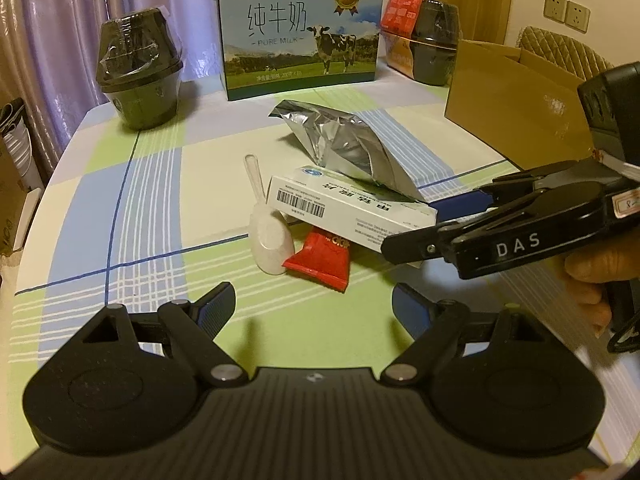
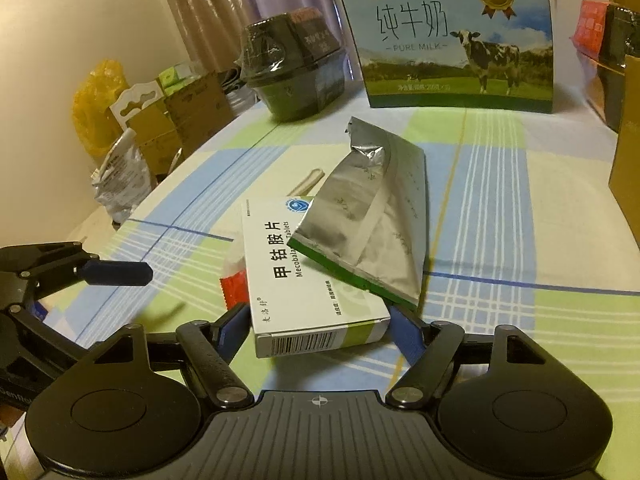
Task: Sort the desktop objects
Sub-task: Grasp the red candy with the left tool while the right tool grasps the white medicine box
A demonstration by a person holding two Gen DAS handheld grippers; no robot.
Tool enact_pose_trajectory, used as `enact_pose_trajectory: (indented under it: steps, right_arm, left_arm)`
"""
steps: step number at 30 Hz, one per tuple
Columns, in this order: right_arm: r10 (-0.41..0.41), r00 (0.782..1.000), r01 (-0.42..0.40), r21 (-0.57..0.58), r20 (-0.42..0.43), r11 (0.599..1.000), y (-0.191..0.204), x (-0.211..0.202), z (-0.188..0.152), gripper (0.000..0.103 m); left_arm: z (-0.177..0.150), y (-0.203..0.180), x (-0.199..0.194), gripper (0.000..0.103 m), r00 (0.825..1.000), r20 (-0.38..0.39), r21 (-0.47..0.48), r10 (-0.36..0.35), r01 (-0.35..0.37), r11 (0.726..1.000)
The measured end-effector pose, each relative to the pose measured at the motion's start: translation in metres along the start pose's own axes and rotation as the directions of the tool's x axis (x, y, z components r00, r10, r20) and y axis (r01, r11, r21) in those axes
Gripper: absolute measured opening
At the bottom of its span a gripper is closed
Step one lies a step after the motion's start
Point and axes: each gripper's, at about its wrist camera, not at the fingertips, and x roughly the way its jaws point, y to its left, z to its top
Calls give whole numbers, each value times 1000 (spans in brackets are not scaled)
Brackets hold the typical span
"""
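A white medicine box (image 2: 316, 280) lies tilted on a pile at the table's middle. It rests on a red sachet (image 1: 320, 258) and the white plastic scoop (image 1: 269, 240). A crumpled silver foil pouch (image 2: 372, 236) leans on its far end. My right gripper (image 2: 320, 326) is shut on the box's near end, one blue pad against each long side. From the left wrist view the right gripper (image 1: 434, 222) comes in from the right, held by a hand. My left gripper (image 1: 314, 304) hovers open just short of the sachet, holding nothing.
A pure-milk carton (image 1: 300, 36) stands at the back. Stacked dark bowls (image 1: 140, 72) sit at the back left, with another stack (image 1: 434, 36) at the back right. An open cardboard box (image 1: 516, 104) is on the right. Bags and boxes (image 2: 132, 136) crowd the floor beyond the left edge.
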Motion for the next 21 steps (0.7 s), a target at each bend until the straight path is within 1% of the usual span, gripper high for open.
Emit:
enact_pose_trajectory:
  steps: [3, 7, 10, 12, 14, 16, 21]
  right_arm:
    - [-47, 999, 47, -41, 8, 998, 4, -6, 0, 72]
    - [-119, 993, 120, -82, 15, 989, 3, -15, -3, 72]
    - [-173, 985, 173, -114, 15, 978, 0, -20, -7, 72]
    - [-191, 982, 191, -122, 12, 974, -4, -23, -12, 72]
    - [-204, 979, 204, -128, 11, 971, -7, -28, -17, 72]
    - [-210, 978, 209, -122, 8, 970, -9, -31, -22, 72]
    - [-210, 978, 209, -97, 0, 973, -11, -39, -31, 72]
  left_arm:
    - [0, -3, 4, 82, 1000, 8, 25, 3, -3, 1000]
    - [2, -10, 13, 77, 1000, 15, 64, 5, -6, 998]
    - [4, -17, 20, 68, 1000, 24, 104, 13, -15, 994]
    - [7, -19, 24, 67, 999, 36, 122, 17, -21, 992]
    - [11, -21, 30, 63, 999, 46, 134, 15, -21, 991]
    - [14, -22, 36, 62, 999, 53, 141, 2, -9, 990]
    - [20, -23, 54, 58, 999, 44, 148, 5, -12, 989]
